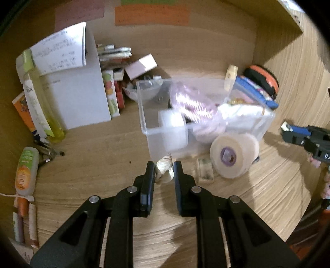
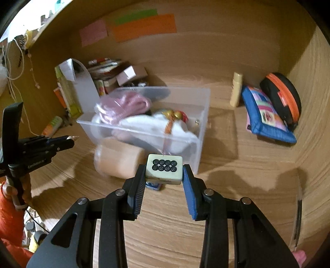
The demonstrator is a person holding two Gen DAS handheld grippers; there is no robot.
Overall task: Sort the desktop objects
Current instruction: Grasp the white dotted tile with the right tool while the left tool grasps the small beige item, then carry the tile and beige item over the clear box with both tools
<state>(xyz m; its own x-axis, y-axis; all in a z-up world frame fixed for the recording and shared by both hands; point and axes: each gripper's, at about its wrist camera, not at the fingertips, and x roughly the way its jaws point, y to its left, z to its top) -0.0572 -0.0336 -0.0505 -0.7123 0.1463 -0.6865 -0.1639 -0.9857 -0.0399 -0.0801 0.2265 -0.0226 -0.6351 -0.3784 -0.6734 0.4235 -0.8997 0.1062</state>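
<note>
The clear bin [image 2: 144, 123] mid-desk holds pink coil, white cloth and tape roll; left gripper [image 1: 164, 172] clamps a seashell [image 1: 164, 171], right gripper [image 2: 164, 175] a mahjong tile [image 2: 164, 169].

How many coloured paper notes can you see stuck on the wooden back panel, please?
3: a pink paper note leftmost, a green paper strip upper middle, and an orange paper sheet below it.

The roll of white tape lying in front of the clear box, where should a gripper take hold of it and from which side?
Grip the roll of white tape across its two flat ends, coming from above. It lies on its side on the desk, close against the clear box, so the curved wall would likely slip, and the box blocks a level approach from behind.
</note>
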